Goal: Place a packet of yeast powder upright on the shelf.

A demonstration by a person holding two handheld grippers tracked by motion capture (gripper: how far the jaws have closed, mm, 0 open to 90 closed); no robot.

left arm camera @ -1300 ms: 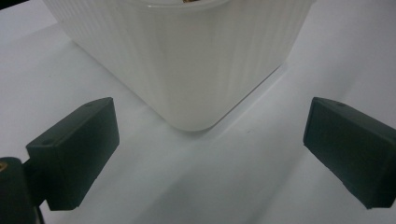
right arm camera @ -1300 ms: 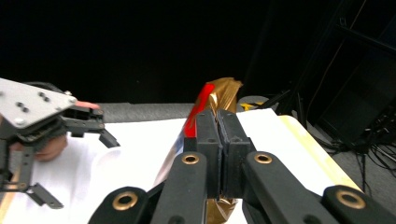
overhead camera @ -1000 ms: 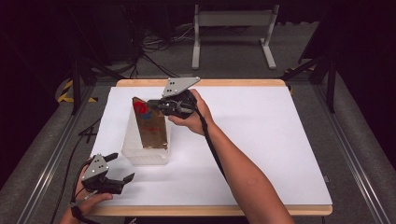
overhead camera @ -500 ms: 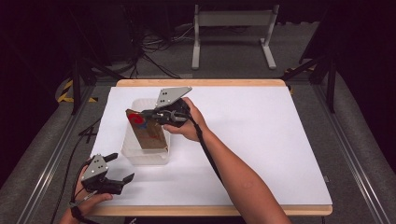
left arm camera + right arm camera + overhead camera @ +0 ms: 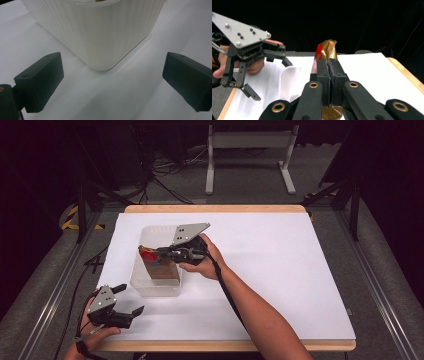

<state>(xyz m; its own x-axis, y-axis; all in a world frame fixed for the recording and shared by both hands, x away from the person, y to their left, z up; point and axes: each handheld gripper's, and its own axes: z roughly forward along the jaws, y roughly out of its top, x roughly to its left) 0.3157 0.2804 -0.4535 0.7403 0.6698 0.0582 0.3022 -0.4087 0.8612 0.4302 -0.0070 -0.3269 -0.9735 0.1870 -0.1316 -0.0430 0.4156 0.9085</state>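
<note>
A gold foil pouch [image 5: 161, 268] with a red patch near its top stands upright inside a white translucent bin [image 5: 142, 287] at the table's left. My right gripper [image 5: 151, 253] is shut on the pouch's top edge, reaching in from the right. In the right gripper view the jaws [image 5: 327, 65] are pressed together on the crumpled pouch [image 5: 329, 50], with the bin [image 5: 287, 80] below. My left gripper [image 5: 131, 299] rests open near the front left corner, just in front of the bin. In the left gripper view its pads [image 5: 40, 80] stand wide apart before the bin's ribbed corner [image 5: 100, 30].
A white sheet [image 5: 280, 270] covers the wooden table, with wide bare room to the right. A metal stand [image 5: 250, 150] and cables lie on the floor behind. The left gripper [image 5: 269, 78] is visible, held in a hand, at the left of the right gripper view.
The right gripper has come down and toward the front with the pouch, sinking it deeper into the bin. The left gripper has stayed where it was.
</note>
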